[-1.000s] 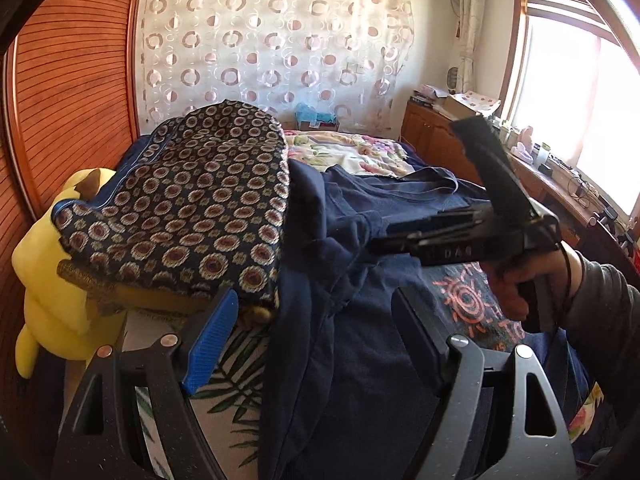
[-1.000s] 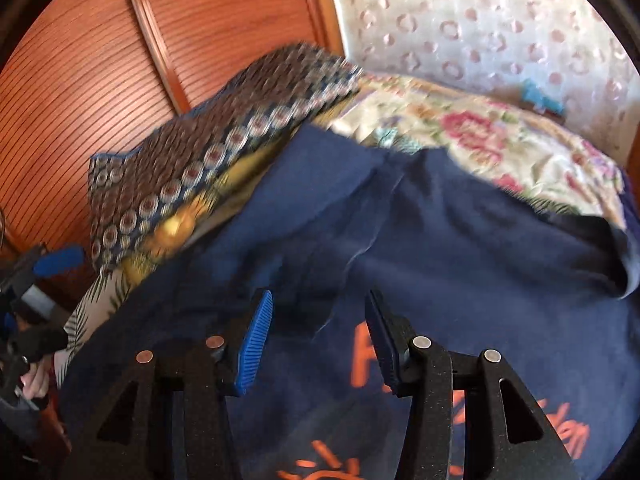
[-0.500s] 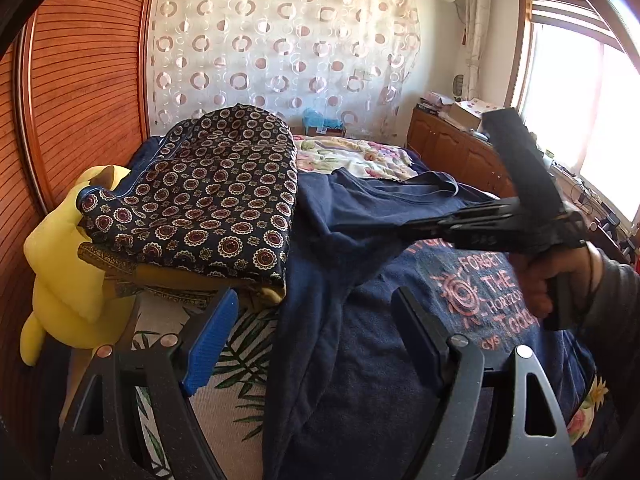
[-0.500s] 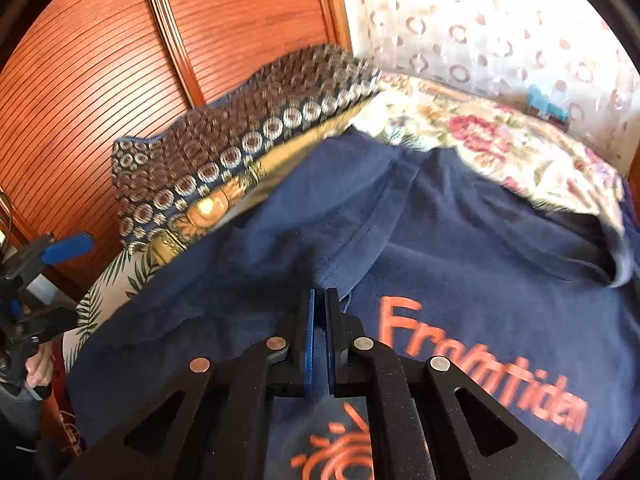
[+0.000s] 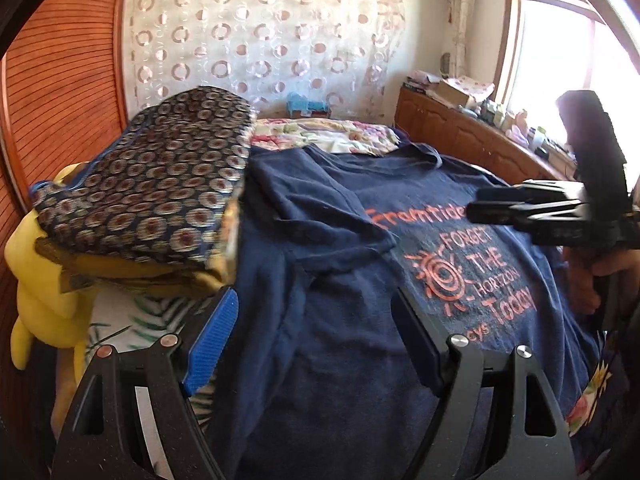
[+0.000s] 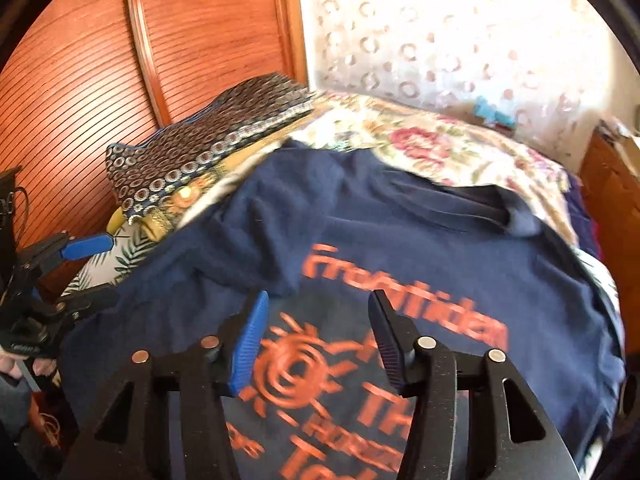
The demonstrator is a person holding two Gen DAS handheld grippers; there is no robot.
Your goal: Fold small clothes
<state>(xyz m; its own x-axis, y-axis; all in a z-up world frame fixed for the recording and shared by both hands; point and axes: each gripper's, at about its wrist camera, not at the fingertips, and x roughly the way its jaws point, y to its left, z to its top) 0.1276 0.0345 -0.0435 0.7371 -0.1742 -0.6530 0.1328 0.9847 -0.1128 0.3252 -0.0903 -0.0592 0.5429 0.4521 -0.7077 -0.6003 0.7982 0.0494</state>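
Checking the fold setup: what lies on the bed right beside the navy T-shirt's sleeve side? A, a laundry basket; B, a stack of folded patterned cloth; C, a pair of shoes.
B: a stack of folded patterned cloth sits against the navy T-shirt.

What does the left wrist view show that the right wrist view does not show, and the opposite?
Only the left wrist view shows the window, the yellow plush toy and the right gripper from the side. Only the right wrist view shows the left gripper at the bed's edge, and the right gripper's jaws opening with nothing between them. Both share the navy T-shirt with orange print, the patterned folded pile and the circle-patterned curtain.
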